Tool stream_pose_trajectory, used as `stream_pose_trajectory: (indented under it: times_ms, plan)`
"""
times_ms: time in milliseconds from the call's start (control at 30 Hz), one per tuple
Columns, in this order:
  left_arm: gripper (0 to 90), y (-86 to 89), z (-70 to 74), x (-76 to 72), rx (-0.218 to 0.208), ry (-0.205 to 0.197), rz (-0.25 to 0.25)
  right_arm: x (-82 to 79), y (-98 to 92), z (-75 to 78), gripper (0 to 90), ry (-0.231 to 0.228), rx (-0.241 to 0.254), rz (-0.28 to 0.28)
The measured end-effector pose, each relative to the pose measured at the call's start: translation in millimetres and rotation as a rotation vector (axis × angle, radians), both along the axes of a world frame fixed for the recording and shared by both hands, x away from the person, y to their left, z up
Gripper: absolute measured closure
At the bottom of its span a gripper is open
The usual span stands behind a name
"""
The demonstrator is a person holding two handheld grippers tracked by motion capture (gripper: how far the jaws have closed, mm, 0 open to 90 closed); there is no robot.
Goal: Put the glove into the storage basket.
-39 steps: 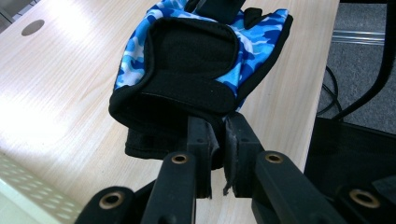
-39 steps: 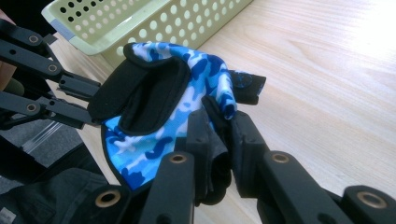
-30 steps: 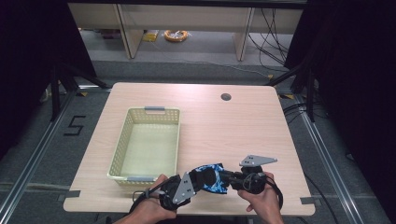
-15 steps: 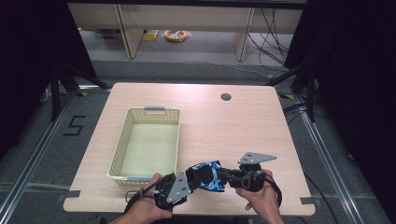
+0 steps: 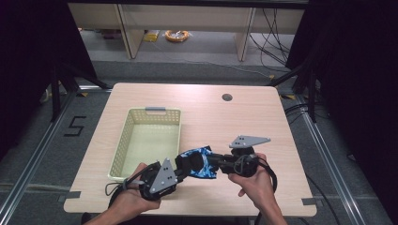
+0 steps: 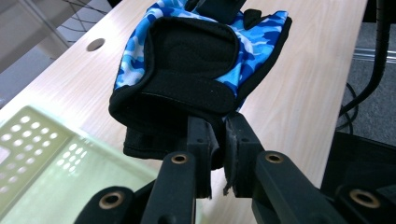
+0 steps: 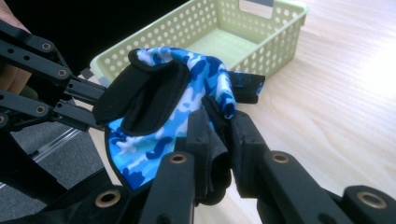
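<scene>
A blue camouflage glove with black padding (image 5: 201, 163) hangs between both grippers just above the table's front edge. My left gripper (image 5: 184, 165) comes in from the lower left and is shut on the glove's black cuff (image 6: 187, 116). My right gripper (image 5: 213, 164) comes in from the right and is shut on the glove's other end (image 7: 212, 121). In the right gripper view the left gripper's black linkage (image 7: 51, 88) shows beyond the glove. The glove (image 6: 205, 51) is stretched a little and lifted off the wood.
A pale green perforated basket (image 5: 123, 140) stands empty on the table's left half, just beyond the left hand. The wooden table (image 5: 220, 122) has a round cable hole (image 5: 227, 97) at the back right. Black cables trail off the front edge.
Both hands have risen a little with the glove held between them, and the glove now hangs slightly higher and closer to the basket's near corner.
</scene>
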State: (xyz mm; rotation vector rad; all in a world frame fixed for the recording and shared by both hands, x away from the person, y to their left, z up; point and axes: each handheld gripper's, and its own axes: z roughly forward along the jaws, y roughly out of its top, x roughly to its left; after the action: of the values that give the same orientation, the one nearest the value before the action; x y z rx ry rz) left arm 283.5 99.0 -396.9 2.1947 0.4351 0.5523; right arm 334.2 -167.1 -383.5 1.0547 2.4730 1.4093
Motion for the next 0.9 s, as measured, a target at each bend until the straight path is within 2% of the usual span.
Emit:
stream_pose_trajectory:
  times_ms: [33,67,133,167,200,367,433,467,500,533,633,667,700,767,800,833,867,900]
  plan:
    - [81.3,3.5,1.2,1.5,0.005,0.001,0.005,3.8,4.0,0.3,80.1,-0.012,0.010,0.009]
    - [81.3,6.3,1.6,2.5,-0.007,0.006,0.016,5.0,8.2,2.8,80.1,0.012,0.004,0.008]
    - [81.3,9.9,2.9,4.1,-0.008,0.008,0.019,11.6,14.8,5.1,80.1,-0.002,-0.005,0.018]
    - [81.2,17.7,4.8,7.3,-0.008,0.006,0.033,15.2,21.1,7.1,80.1,0.007,0.008,0.024]
    - [81.3,19.8,4.7,7.7,-0.014,0.010,0.044,17.2,22.9,8.8,80.1,0.004,-0.007,0.031]
    - [81.1,37.9,6.7,13.0,-0.020,0.016,0.077,29.0,43.2,13.6,80.2,-0.007,-0.022,0.051]
    - [81.1,42.9,5.1,13.6,-0.041,0.016,0.091,31.5,51.9,15.8,80.1,0.016,-0.016,0.054]
    - [81.1,46.9,5.3,14.5,-0.027,0.010,0.092,32.9,55.1,15.9,80.2,0.008,-0.018,0.058]
    - [81.0,50.1,4.5,14.6,-0.031,0.017,0.097,35.2,58.8,15.9,80.2,-0.005,-0.026,0.068]
    - [81.1,54.8,4.2,15.1,-0.019,0.018,0.103,36.0,63.6,15.9,80.2,-0.002,-0.019,0.062]
    - [81.1,64.0,3.9,16.6,-0.021,0.022,0.116,39.6,74.8,16.6,80.2,0.018,-0.023,0.070]
    - [81.1,67.2,3.9,16.9,-0.020,0.028,0.118,43.2,77.7,15.3,80.2,-0.006,-0.030,0.092]
    - [81.0,70.5,3.8,17.4,-0.024,0.031,0.127,42.8,82.1,15.2,80.2,0.019,-0.020,0.078]
    - [81.0,76.8,4.1,17.8,-0.020,0.042,0.133,45.2,88.2,14.6,80.2,0.021,-0.025,0.084]
    - [81.0,79.8,4.6,18.4,-0.018,0.034,0.132,46.7,91.1,13.2,80.2,0.015,-0.021,0.094]
    - [81.0,82.4,4.1,18.4,-0.023,0.036,0.141,46.6,94.5,13.0,80.2,0.028,-0.014,0.090]
    - [81.0,85.7,4.6,19.3,-0.006,0.039,0.131,47.4,97.1,12.4,80.2,0.031,-0.016,0.098]
    - [81.0,87.1,3.2,19.2,-0.025,0.048,0.147,48.4,99.5,11.8,80.2,0.034,-0.014,0.098]
